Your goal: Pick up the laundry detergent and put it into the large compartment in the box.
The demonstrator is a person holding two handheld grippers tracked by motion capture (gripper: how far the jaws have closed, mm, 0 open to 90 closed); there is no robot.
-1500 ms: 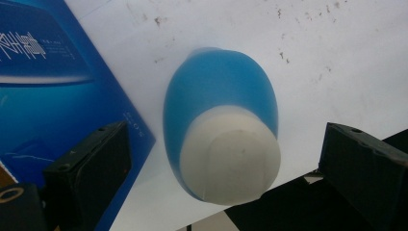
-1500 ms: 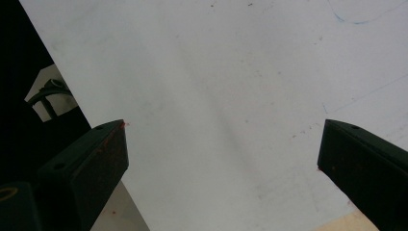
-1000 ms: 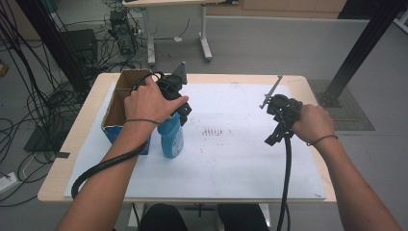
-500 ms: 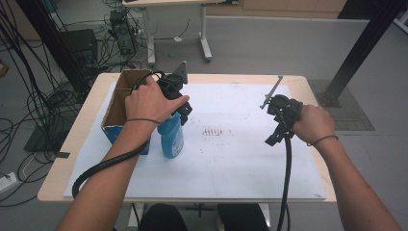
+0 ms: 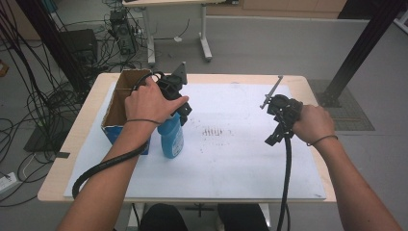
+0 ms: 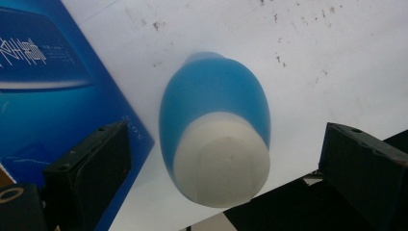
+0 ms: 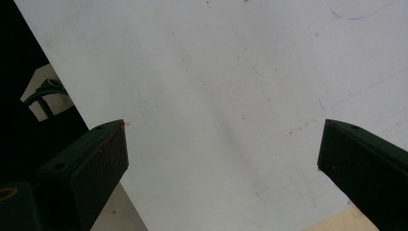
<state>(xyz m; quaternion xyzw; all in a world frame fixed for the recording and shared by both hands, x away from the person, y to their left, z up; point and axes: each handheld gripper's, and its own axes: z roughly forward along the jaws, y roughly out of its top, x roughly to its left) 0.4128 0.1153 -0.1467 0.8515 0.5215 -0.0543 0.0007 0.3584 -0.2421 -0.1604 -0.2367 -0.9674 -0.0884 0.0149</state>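
The left gripper (image 6: 223, 159) hangs with its jaws spread wide either side of the blue bottle's (image 6: 214, 103) white cap (image 6: 221, 163), touching neither side. The right gripper (image 7: 221, 154) gapes wide, empty, over the white sheet (image 7: 231, 86).

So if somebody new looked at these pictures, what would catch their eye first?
Probably the blue bottle with its white cap, standing upright on the white sheet beside an open blue cardboard box at the table's left. The left gripper hangs right over it, jaws spread wide either side of the cap without touching. On the right, the right gripper sits open over bare sheet.
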